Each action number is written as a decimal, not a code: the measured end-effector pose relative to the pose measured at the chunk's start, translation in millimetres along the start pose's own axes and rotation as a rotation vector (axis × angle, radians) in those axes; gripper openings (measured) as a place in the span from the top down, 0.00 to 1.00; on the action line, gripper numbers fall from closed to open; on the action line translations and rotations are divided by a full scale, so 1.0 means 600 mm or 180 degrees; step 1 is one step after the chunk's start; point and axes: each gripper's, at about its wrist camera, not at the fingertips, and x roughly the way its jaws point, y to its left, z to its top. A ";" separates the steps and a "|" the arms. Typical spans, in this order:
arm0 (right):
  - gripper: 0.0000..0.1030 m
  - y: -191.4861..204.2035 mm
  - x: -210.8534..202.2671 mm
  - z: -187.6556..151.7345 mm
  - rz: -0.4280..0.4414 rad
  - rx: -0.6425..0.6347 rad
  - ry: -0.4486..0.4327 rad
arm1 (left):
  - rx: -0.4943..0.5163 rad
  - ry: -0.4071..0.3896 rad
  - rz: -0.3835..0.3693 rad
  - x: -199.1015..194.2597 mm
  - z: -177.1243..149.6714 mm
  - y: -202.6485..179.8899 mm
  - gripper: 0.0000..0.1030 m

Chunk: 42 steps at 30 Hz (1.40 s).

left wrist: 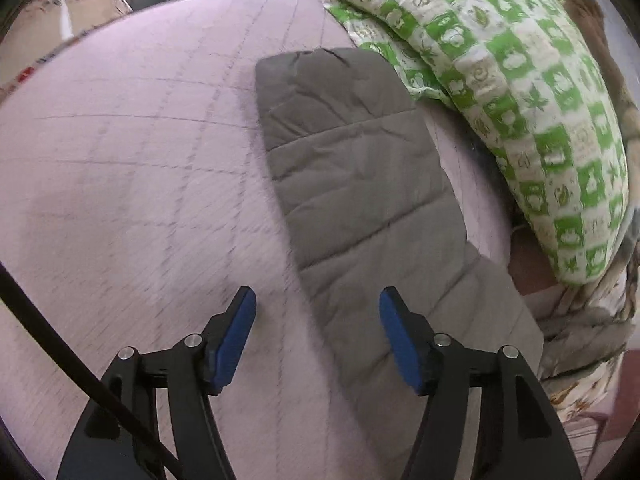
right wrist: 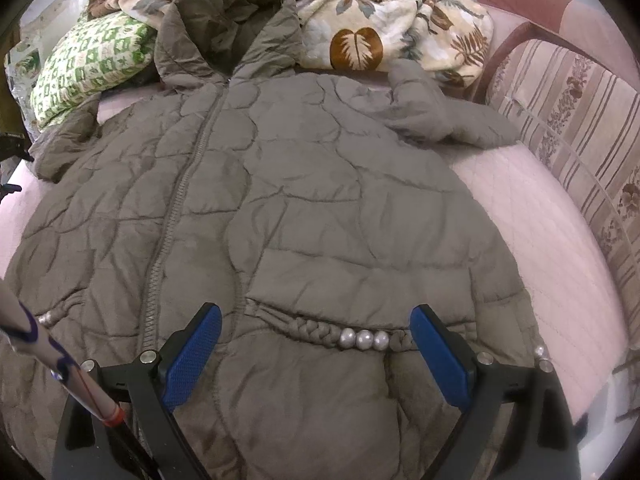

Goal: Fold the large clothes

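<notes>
Left gripper [left wrist: 318, 336]: jaws apart, nothing between the blue pads [left wrist: 236, 340], only pink mattress cover [left wrist: 120, 168] and the near edge of a grey quilted sleeve [left wrist: 360, 184] below. The sleeve lies flat, its long axis running from about 5 o'clock near the right pad up to its cuff at about 12 o'clock; the bulk of it sits to the 1 o'clock side of the claw, close under the right finger. Beyond it, at 2 o'clock, a green-checked pillow [left wrist: 520, 92]. Right gripper [right wrist: 316, 356]: also released, jaws wide, hovering over the lower front of the grey quilted jacket [right wrist: 320, 200], the braided trim with three pearls [right wrist: 364, 338] directly between the pads but not pinched. The jacket lies front up on the bed, zip [right wrist: 180, 200] running from 7 o'clock to the hood [right wrist: 228, 28] at 12; the other sleeve [right wrist: 436, 116] is bent at 1 o'clock. A leaf-print blanket [right wrist: 380, 32] is heaped behind. Judgement: the left hand is the nearer to the outstretched sleeve, and a fold inward probably starts there.
</notes>
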 end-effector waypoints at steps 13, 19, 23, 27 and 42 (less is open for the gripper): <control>0.05 0.008 0.040 0.007 -0.0063 -0.0079 0.0066 | -0.0461 0.0001 -0.0867 0.056 0.082 0.002 0.18; 0.04 0.011 0.050 0.005 -0.0087 -0.0098 0.0060 | -0.0160 0.0111 -0.0489 0.070 0.084 -0.042 0.80; 0.04 0.014 0.053 0.003 -0.0113 -0.0112 0.0013 | 0.0037 0.0059 -0.0473 0.044 0.066 -0.075 0.88; 0.04 0.012 0.052 0.000 -0.0098 -0.0105 -0.0033 | 0.0359 -0.0023 -0.0583 -0.025 0.033 -0.138 0.90; 0.08 -0.045 -0.041 -0.010 0.0125 0.0187 -0.0316 | 0.1871 0.0214 -0.1227 -0.203 -0.322 -0.345 0.91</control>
